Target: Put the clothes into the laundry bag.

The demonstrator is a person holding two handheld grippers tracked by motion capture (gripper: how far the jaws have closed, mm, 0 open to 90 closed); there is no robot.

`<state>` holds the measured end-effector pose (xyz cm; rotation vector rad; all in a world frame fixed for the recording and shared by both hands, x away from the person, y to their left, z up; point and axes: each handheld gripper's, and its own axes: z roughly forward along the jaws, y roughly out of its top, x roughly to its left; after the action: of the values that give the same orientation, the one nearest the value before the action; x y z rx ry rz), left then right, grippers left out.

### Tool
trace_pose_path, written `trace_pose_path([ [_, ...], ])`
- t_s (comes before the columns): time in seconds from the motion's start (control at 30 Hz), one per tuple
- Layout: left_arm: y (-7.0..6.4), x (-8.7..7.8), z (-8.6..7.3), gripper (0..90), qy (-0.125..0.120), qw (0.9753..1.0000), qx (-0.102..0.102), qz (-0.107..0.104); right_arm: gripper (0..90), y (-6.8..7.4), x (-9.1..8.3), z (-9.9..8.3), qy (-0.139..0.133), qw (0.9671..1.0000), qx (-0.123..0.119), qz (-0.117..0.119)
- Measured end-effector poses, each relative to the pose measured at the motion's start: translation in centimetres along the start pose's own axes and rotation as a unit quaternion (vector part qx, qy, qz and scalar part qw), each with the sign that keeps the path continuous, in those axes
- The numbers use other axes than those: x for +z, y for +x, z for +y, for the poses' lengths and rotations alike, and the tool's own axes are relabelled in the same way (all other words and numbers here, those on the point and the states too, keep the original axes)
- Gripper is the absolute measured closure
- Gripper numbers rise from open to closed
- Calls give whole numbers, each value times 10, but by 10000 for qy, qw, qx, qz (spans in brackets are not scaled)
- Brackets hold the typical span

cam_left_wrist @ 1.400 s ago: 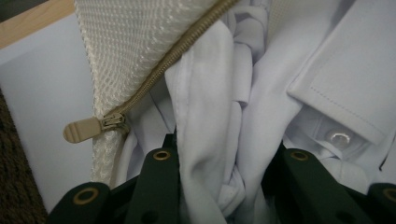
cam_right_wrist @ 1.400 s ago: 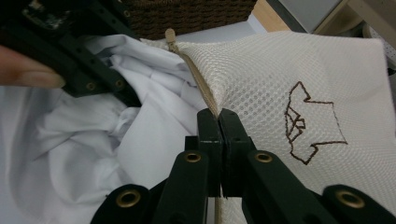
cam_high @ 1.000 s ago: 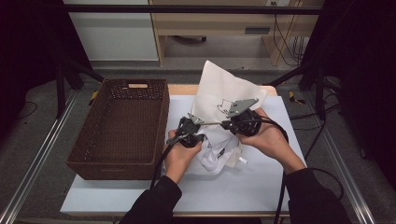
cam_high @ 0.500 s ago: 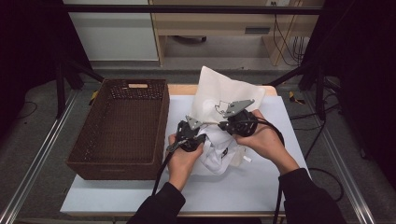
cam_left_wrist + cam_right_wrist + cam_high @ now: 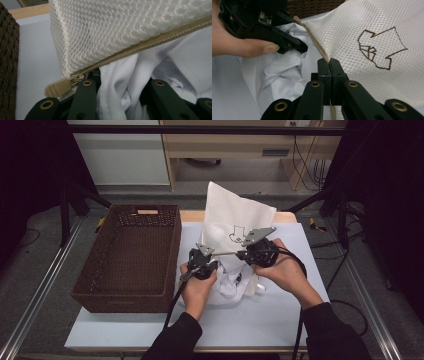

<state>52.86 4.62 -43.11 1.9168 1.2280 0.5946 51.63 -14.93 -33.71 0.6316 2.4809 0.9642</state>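
Observation:
A white mesh laundry bag (image 5: 235, 215) with a brown shirt emblem stands raised over the table's middle. Its beige zipper edge (image 5: 140, 46) runs taut between my two grippers. A white shirt (image 5: 230, 285) spills from the bag's mouth onto the table. My right gripper (image 5: 329, 62) is shut on the zipper edge; the high view has it (image 5: 240, 254) at the bag's right side. My left gripper (image 5: 122, 95) sits under the mouth with shirt cloth (image 5: 120, 82) bunched between its half-closed jaws. Its fingertips are buried in the cloth. The zipper pull (image 5: 58, 87) hangs beside its left jaw.
A dark brown wicker basket (image 5: 120, 302) stands empty on the left of the pale table (image 5: 280, 320), close to my left hand. A wooden edge and furniture lie behind the bag. Metal rails run along both sides of the table.
The bag's mouth has been drawn a little tighter between the grippers. My left hand dipped slightly, then came back up. Neither grip has altered.

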Motion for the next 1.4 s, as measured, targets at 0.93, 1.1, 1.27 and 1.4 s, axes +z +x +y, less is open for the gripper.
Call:
trace_pose_path([
  [0.93, -14, 3, -1, 681, -731, 9961, 196, -455, 893, 7, 28, -1, 31, 9988, -85, 488],
  [1.1, -14, 14, -1, 679, -920, 9946, 315, -360, 893, 4, 34, -3, 112, 9988, -89, 471],
  [1.27, -14, 25, -4, 669, -1048, 9934, 323, -329, 892, 4, 41, -8, 205, 9988, -123, 419],
  [1.4, -9, 30, -6, 661, -1008, 9935, 326, -403, 892, 2, 46, -15, 284, 9989, -83, 359],
])
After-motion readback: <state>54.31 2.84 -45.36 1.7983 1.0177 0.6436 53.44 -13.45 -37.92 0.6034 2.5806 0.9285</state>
